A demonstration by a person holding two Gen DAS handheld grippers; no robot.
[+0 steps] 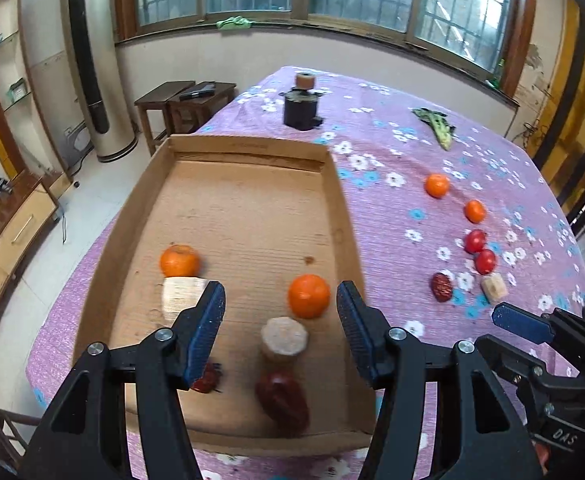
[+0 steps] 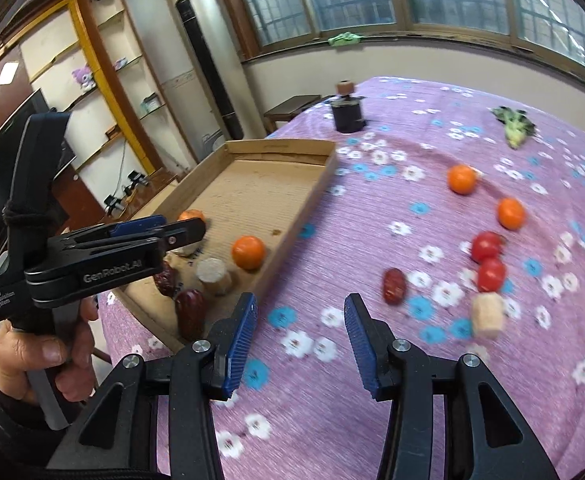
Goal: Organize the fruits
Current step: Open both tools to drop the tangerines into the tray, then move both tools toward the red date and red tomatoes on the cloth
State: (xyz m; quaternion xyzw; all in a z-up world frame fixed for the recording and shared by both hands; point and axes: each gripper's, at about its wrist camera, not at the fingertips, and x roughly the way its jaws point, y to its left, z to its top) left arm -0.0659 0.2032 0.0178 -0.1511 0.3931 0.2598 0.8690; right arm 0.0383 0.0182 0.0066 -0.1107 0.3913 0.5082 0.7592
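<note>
A cardboard tray (image 1: pixel 344 216) lies on the purple flowered cloth. In it are two oranges (image 1: pixel 308 296) (image 1: pixel 179 261), two pale chunks (image 1: pixel 284 338) (image 1: pixel 180 294) and two red dates (image 1: pixel 282 400). My left gripper (image 1: pixel 279 298) hovers open over the tray's near end, nothing between its pads. On the cloth to the right lie two more oranges (image 2: pixel 461 179), two tomatoes (image 2: pixel 486 246), a red date (image 2: pixel 393 286) and a pale chunk (image 2: pixel 487 315). My right gripper (image 2: pixel 301 308) is open and empty above bare cloth, left of the date.
A black pot (image 1: pixel 301 108) with a cork-like top stands at the table's far end, and a green vegetable (image 1: pixel 436 128) lies at the far right. A hand (image 2: pixel 40 360) holds the left gripper. Wooden stools (image 1: pixel 184 104) and a tower unit stand beyond the table's left edge.
</note>
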